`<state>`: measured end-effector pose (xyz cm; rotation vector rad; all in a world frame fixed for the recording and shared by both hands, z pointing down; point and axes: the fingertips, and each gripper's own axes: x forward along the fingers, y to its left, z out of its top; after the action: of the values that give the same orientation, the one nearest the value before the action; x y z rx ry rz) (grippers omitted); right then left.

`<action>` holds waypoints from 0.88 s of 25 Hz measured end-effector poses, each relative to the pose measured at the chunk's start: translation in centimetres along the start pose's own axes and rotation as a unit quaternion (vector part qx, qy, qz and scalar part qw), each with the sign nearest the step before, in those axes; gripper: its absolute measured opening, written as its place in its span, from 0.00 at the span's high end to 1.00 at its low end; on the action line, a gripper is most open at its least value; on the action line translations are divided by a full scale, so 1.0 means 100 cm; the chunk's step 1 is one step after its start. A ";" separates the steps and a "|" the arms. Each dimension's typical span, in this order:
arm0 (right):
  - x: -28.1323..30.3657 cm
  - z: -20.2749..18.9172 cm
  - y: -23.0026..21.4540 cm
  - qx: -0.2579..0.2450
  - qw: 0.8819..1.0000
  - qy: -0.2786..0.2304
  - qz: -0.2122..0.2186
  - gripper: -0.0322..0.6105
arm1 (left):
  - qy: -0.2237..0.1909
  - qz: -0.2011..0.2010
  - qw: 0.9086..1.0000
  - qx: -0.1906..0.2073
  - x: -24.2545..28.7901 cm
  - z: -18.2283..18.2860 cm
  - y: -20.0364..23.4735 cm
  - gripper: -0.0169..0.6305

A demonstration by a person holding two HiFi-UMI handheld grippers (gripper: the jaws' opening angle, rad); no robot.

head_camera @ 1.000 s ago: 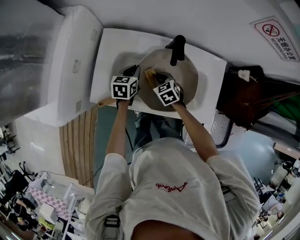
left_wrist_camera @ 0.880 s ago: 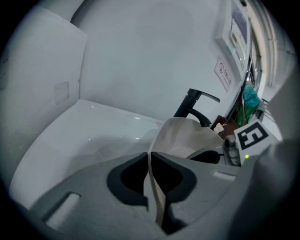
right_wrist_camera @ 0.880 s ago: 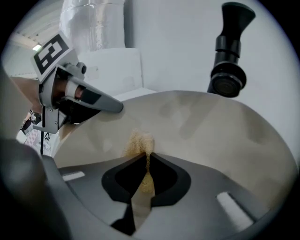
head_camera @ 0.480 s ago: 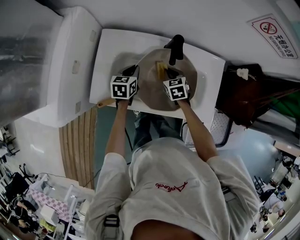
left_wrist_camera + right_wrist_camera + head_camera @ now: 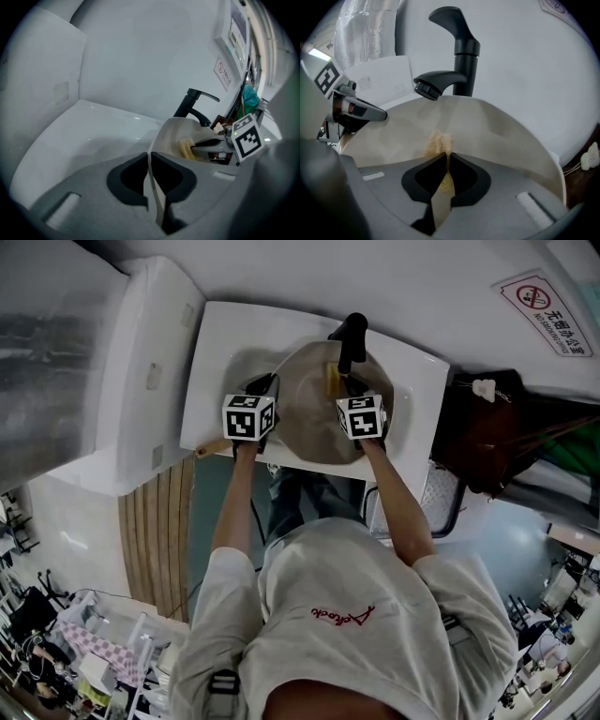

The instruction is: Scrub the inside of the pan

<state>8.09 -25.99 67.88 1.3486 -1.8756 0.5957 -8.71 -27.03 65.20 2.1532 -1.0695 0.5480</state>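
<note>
One white sink [image 5: 217,343] fills the middle of the head view, and in its basin sits the one pan [image 5: 305,409], a round beige-grey pan with its open inside facing up and toward the person. Being round, it shows no clear long axis, and no handle can be made out for certain. Its far rim lies just under the spout of the single black faucet [image 5: 457,56], which stands upright at the back of the sink. There are two hand-held grippers, one at each side of the pan. The left gripper [image 5: 150,158] has its jaws almost together, pinching the pan's thin rim at the pan's left edge, the rim running edge-on between them. The right gripper [image 5: 446,158] reaches down into the pan with its jaws nearly closed on the one yellow sponge [image 5: 439,142], whose free end touches the pan's inner wall below the faucet.
</note>
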 end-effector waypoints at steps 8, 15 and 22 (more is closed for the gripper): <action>-0.007 0.006 0.027 -0.045 0.998 -0.023 0.040 0.90 | -0.038 0.014 0.999 0.005 -0.009 0.009 0.002 0.75; -0.020 0.018 0.064 -0.088 0.992 -0.046 0.082 0.90 | -0.057 0.044 0.997 -0.001 -0.030 0.004 0.012 0.71; -0.038 0.032 0.085 -0.092 0.985 -0.092 0.115 0.90 | -0.109 0.101 0.988 0.046 -0.059 0.023 0.025 0.77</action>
<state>-0.21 -23.14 63.28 1.1070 -2.1970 0.4082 -14.01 -26.63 60.90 2.2363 -1.4190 0.4680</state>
